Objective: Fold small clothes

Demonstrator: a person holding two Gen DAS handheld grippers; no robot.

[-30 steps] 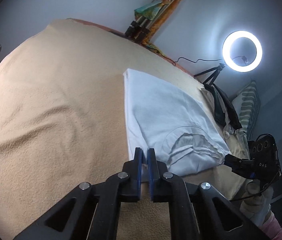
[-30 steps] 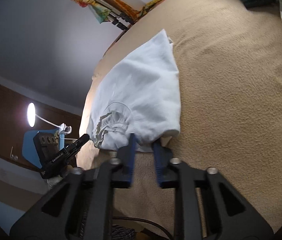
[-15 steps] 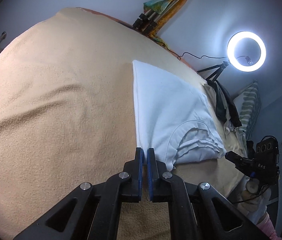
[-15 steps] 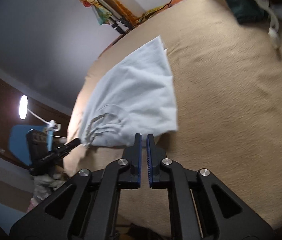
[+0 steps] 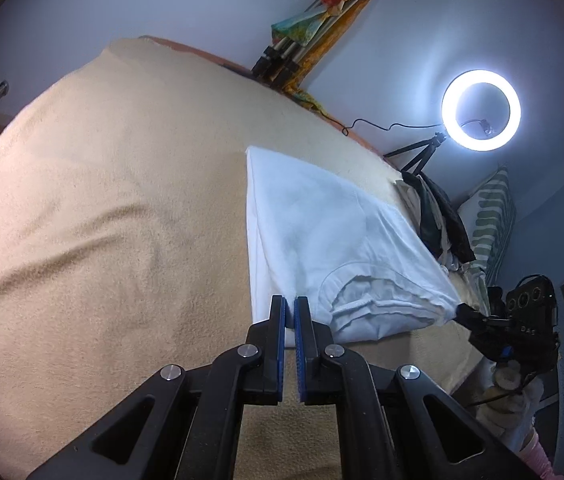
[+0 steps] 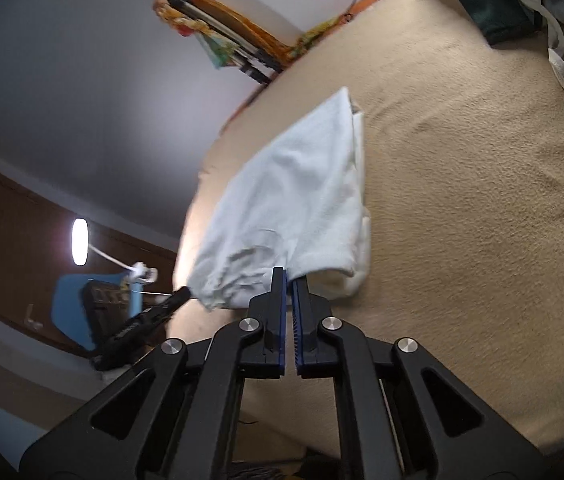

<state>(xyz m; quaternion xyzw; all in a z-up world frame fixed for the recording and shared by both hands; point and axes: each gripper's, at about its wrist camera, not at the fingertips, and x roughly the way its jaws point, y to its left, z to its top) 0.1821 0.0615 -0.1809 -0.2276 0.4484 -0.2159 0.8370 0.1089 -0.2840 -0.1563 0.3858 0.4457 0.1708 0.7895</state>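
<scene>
Two wrist fisheyes looking low across one bed from opposite near corners

The left wrist camera is sitting close above the tan blanket [image 5: 102, 220], looking forward along its own gripper [image 5: 289, 302] toward the white folded garment [image 5: 321, 232] at 1 o'clock, with the ring light [image 5: 481, 110] at 2 o'clock. The right wrist camera is facing along its gripper [image 6: 289, 276] toward the same garment at 12 o'clock, close in. Both views are sharing the garment, the blanket and the wall hanging [image 6: 218, 24]; each is catching the other gripper beside the garment's near edge.
</scene>
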